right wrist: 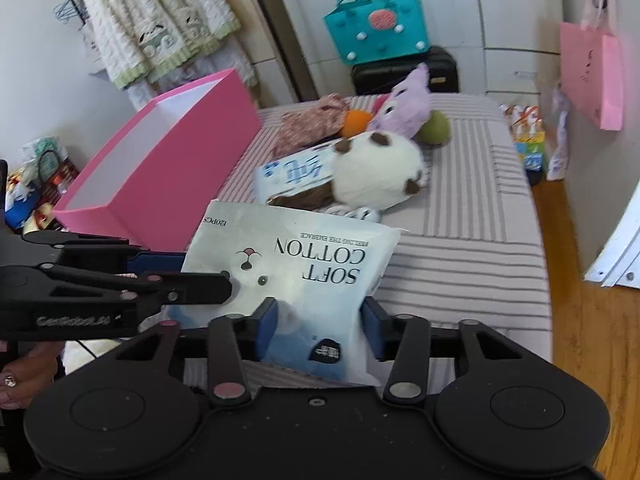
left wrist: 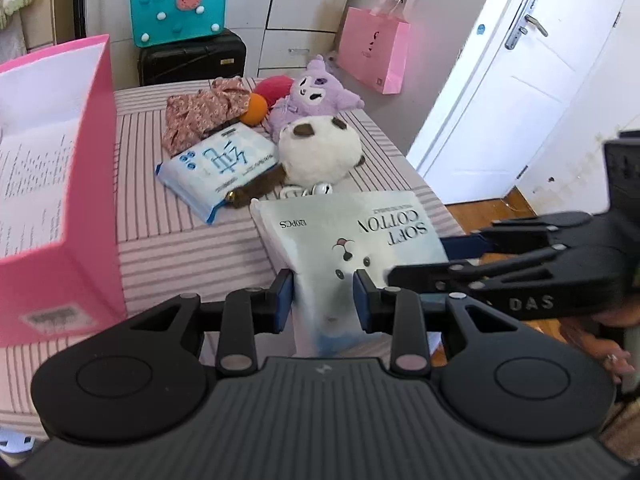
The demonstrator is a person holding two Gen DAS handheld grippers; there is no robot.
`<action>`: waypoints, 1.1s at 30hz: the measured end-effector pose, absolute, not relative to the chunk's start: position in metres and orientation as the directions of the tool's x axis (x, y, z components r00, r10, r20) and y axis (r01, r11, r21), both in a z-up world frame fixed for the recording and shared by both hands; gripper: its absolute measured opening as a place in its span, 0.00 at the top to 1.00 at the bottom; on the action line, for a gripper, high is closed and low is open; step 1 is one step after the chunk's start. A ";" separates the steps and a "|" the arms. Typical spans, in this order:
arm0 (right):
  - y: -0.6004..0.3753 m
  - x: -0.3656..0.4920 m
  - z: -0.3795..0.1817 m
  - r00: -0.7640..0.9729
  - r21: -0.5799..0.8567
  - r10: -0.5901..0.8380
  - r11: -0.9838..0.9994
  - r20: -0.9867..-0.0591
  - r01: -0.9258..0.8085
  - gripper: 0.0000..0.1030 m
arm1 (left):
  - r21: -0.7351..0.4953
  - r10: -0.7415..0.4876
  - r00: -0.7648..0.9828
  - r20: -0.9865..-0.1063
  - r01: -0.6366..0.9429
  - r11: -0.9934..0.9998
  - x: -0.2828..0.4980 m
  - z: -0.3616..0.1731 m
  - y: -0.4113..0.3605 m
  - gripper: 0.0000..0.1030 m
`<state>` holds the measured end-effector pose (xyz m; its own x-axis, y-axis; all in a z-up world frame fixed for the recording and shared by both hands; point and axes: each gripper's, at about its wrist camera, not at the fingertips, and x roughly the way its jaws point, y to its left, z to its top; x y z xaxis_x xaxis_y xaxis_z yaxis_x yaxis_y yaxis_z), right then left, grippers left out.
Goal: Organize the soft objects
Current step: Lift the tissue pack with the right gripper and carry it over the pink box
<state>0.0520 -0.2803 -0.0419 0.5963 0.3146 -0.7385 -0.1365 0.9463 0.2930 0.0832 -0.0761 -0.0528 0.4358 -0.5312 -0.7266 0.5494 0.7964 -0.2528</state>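
Both grippers held the cotton pack (right wrist: 304, 280) above the striped bed (right wrist: 472, 248), just beside the pink box (right wrist: 160, 168): the left gripper (left wrist: 324, 300) pinched one corner, the right gripper (right wrist: 320, 328) squeezed the near edge. Carrying it level and releasing together over the box seemed wisest.

Home bedroom: striped bed (right wrist: 472, 248), hanging knitwear (right wrist: 160, 20), plush toys (left wrist: 320, 148), suitcase (left wrist: 192, 58)

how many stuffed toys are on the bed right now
2: a white and brown plush beside the blue tissue pack, and a purple plush right behind it. Others may be hidden behind them.
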 end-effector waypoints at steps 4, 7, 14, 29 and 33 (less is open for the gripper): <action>-0.266 0.052 -0.041 0.570 0.295 0.341 0.939 -0.747 -0.175 0.48 | -0.231 -0.497 0.455 -0.739 0.521 0.821 0.077 -0.048 -0.060 0.71; -0.252 0.054 -0.039 0.553 0.300 0.371 0.929 -0.746 -0.219 0.47 | -0.231 -0.482 0.458 -0.747 0.501 0.834 0.074 -0.041 -0.044 0.71; -0.220 0.057 -0.019 0.514 0.297 0.443 0.891 -0.735 -0.344 0.47 | -0.233 -0.453 0.461 -0.763 0.457 0.858 0.064 -0.019 -0.007 0.70; -0.154 0.084 0.040 0.502 0.262 0.591 0.772 -0.632 -0.579 0.47 | -0.185 -0.390 0.638 -0.664 0.365 0.912 0.086 0.014 0.069 0.70; -0.139 0.102 0.046 0.515 0.241 0.608 0.756 -0.604 -0.609 0.59 | -0.186 -0.374 0.675 -0.636 0.336 0.923 0.106 0.021 0.083 0.70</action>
